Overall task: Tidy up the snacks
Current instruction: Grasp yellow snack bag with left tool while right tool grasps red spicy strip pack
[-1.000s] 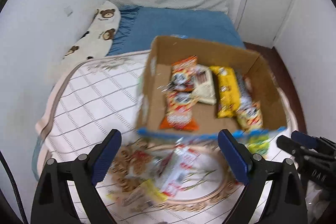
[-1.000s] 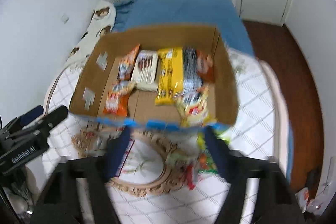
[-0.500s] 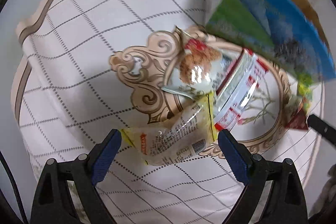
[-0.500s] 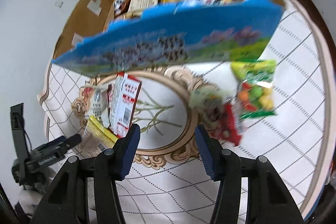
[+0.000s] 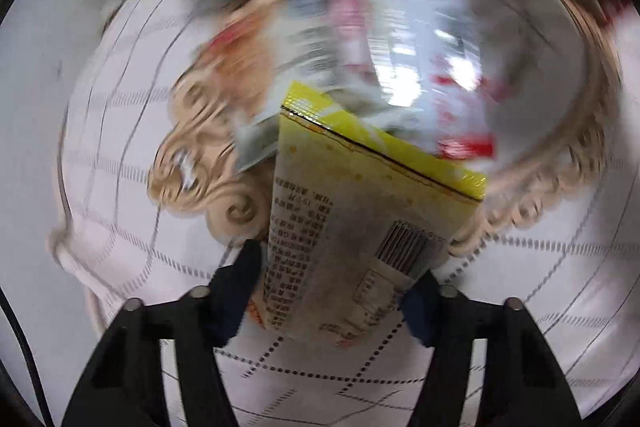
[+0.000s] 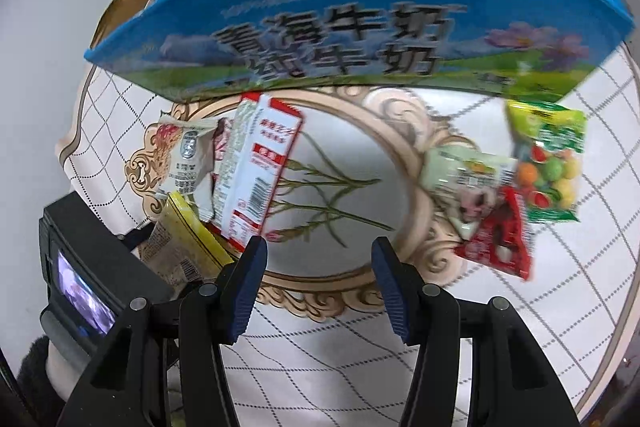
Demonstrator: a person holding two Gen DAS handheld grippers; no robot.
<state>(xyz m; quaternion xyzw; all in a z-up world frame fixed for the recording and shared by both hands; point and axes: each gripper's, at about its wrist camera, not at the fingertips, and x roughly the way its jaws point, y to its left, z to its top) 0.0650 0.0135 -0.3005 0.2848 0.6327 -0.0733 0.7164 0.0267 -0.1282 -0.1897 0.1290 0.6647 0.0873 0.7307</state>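
Main risk: slip or crush on the yellow snack packet [image 5: 360, 227] in the left gripper [image 5: 336, 287]. Jaws were closing, packet's lower end between the fingers [image 5: 236, 283], pads at or very near its side edges; hard to call firm contact through the motion blur. Film looked soft and slick, grabbed near one end only, so could fold, twist or slide out on the lift. Second risk: packet's far end overlapped the red-and-white carton [image 6: 256, 175] and a small foil packet [image 6: 184, 163], both lying by the left edge of the oval motif on the quilt [image 6: 560, 307]; could drag either along. Third: cardboard box [image 6: 360, 27], already holding several snacks, sat toward the far edge of the quilt with its printed front wall tall and close; lifted packet could clip that wall on the way in. Right gripper [image 6: 320, 267] hung over the near rim of the motif, jaws partly open, nothing between them, nothing touched. Green candy bag [image 6: 548, 163], a pale packet [image 6: 464, 171] and a red packet [image 6: 500, 247] lay in a cluster at the motif's right edge, just beside the right gripper, not yet boxed. Both grippers were working close together; left unit sat just beside the right fingers, so collision possible.
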